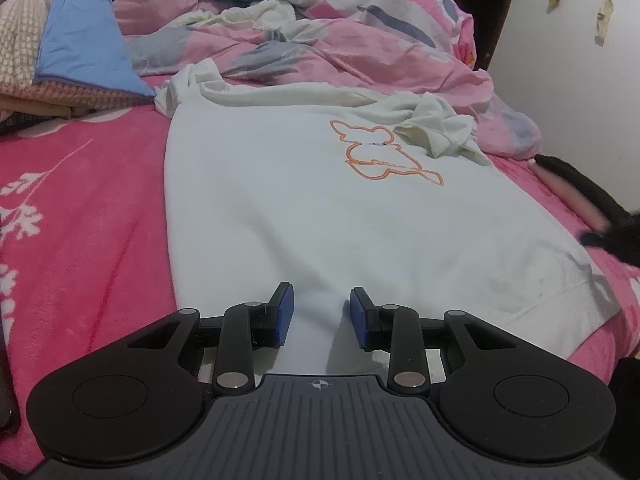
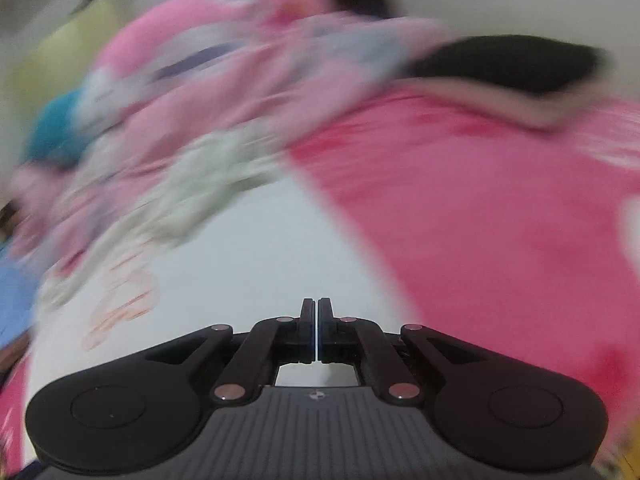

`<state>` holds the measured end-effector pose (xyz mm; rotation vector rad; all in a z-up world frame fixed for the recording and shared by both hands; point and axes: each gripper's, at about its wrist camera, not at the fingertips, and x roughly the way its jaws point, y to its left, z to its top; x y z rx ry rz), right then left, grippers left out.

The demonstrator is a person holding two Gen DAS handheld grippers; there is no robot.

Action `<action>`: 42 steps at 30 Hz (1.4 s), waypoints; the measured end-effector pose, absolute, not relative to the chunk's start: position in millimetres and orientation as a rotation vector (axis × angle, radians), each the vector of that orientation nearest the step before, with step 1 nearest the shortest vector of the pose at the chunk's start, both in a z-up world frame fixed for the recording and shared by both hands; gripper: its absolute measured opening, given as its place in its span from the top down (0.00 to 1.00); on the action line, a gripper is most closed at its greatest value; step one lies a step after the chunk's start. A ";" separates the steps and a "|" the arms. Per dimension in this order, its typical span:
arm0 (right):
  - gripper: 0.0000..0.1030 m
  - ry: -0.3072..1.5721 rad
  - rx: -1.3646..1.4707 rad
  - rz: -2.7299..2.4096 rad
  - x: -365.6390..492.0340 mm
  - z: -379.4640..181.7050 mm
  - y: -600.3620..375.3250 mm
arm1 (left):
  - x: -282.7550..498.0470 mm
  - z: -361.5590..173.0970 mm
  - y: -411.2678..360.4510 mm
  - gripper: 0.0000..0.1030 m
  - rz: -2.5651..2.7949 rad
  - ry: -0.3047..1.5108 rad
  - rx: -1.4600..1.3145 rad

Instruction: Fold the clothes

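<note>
A white T-shirt with an orange outline print lies spread on a pink blanket. One sleeve is crumpled at its far right corner. My left gripper hovers over the shirt's near hem, open, its blue pads apart with only flat cloth showing between them. The right wrist view is heavily motion-blurred. In it my right gripper is shut with nothing seen between its fingers, above the white shirt near its edge with the pink blanket.
A rumpled pink and white quilt is heaped behind the shirt. Folded blue and knitted cloths are stacked at the far left. A white wall borders the right. A dark blurred shape sits at the bed's right edge.
</note>
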<state>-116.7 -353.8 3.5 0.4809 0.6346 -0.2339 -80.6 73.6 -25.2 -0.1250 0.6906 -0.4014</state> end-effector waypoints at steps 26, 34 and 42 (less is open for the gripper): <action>1.00 0.673 0.148 0.063 -146.4 -24.4 -205.5 | -81.4 -22.5 82.9 0.69 -0.378 0.696 -0.124; 1.00 0.611 0.205 0.162 -121.4 -3.0 -181.4 | -86.2 -21.7 79.9 0.68 -0.357 0.672 -0.091; 0.99 0.623 0.145 0.270 -168.1 -22.6 -156.3 | -84.3 -23.7 77.2 0.66 -0.347 0.666 -0.069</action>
